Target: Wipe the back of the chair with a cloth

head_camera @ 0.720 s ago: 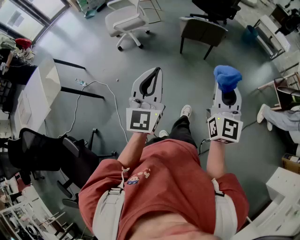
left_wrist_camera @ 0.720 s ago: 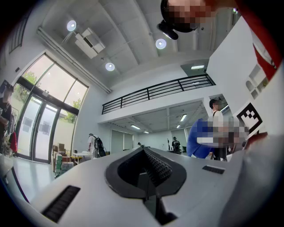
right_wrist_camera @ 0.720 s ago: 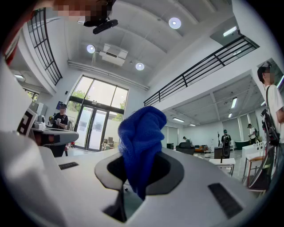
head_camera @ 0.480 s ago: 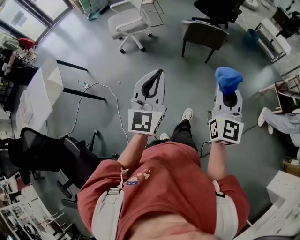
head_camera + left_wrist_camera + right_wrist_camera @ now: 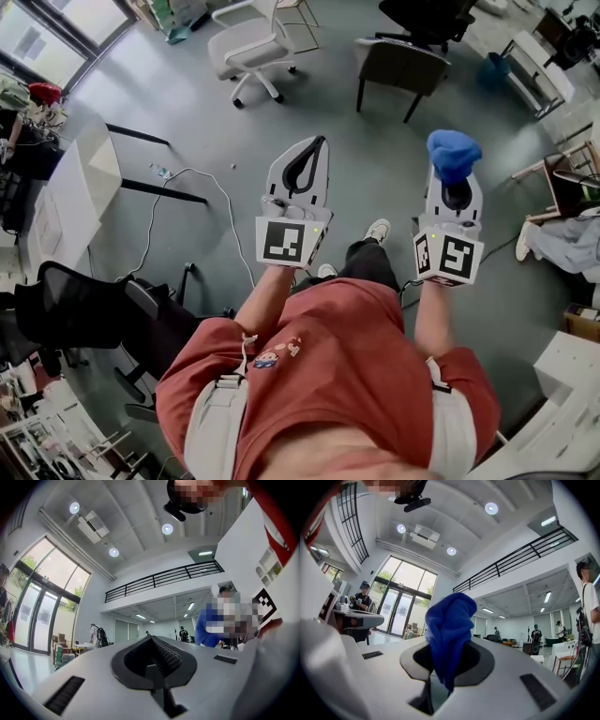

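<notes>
My right gripper (image 5: 455,184) is shut on a bunched blue cloth (image 5: 454,153), which sticks out past its tips. In the right gripper view the cloth (image 5: 447,625) hangs from between the jaws of that gripper (image 5: 449,651). My left gripper (image 5: 318,142) is held level with it, shut and holding nothing; its jaws (image 5: 151,641) meet at the tip. Both are held over bare floor at chest height. A dark chair (image 5: 403,61) stands ahead of the right gripper, and a white office chair (image 5: 248,42) ahead of the left one. No chair is touched.
A black mesh chair (image 5: 84,305) stands close at my left, beside a white desk (image 5: 80,187). A cable (image 5: 192,173) runs across the floor. Another person's legs (image 5: 562,234) show at the right edge, and a white table (image 5: 572,375) at the lower right.
The view has shifted slightly, so the chairs sit a little higher and more to the left. Both grippers keep the same pose, and the cloth stays gripped.
</notes>
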A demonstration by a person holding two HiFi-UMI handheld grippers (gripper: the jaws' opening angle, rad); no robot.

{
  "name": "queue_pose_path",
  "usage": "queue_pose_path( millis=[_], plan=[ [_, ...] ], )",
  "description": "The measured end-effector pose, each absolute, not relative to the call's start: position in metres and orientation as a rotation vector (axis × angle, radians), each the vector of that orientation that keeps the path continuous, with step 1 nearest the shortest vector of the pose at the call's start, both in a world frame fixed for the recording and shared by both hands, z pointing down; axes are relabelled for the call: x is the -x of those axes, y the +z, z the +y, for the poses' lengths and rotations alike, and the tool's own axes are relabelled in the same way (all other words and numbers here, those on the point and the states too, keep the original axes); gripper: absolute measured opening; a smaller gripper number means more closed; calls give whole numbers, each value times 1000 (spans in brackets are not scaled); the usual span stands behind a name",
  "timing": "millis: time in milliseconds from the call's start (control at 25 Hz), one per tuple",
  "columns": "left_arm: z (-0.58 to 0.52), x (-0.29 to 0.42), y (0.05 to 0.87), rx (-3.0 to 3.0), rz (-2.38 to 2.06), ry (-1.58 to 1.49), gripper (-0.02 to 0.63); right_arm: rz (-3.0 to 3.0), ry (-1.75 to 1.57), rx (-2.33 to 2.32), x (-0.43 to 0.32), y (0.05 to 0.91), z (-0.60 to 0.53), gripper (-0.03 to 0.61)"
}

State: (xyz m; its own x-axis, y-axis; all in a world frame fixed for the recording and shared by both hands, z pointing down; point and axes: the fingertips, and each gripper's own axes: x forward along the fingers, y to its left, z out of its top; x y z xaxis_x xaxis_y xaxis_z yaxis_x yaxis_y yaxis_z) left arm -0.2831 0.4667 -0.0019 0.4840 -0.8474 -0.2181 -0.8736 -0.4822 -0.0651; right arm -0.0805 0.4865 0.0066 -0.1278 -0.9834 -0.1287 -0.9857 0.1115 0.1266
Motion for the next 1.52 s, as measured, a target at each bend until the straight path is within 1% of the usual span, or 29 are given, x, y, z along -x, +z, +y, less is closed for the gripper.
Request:
queue_pose_path(
  millis=[280, 680, 1000, 1160, 1400, 1520],
  plan=[
    [445, 267, 16, 2594, 1507, 146, 12, 2285, 229, 2077, 56, 12, 465, 77],
    [358, 217, 40, 2621, 1514, 37, 12, 2293, 102, 2089, 7, 49, 374, 77],
    [248, 139, 60, 2653, 1492, 14, 12, 2279, 21, 2113, -62, 78, 268, 77],
    [188, 86, 49, 2639, 1515, 131, 12, 2308, 29, 2125, -104, 86, 215, 77],
    [117, 21, 47, 2598, 1512, 129, 12, 2336, 13, 2081, -161, 93, 137, 77],
    [95, 1, 50, 2581, 1515, 100, 12, 2356, 2, 2059, -176, 97, 109, 77]
  ],
)
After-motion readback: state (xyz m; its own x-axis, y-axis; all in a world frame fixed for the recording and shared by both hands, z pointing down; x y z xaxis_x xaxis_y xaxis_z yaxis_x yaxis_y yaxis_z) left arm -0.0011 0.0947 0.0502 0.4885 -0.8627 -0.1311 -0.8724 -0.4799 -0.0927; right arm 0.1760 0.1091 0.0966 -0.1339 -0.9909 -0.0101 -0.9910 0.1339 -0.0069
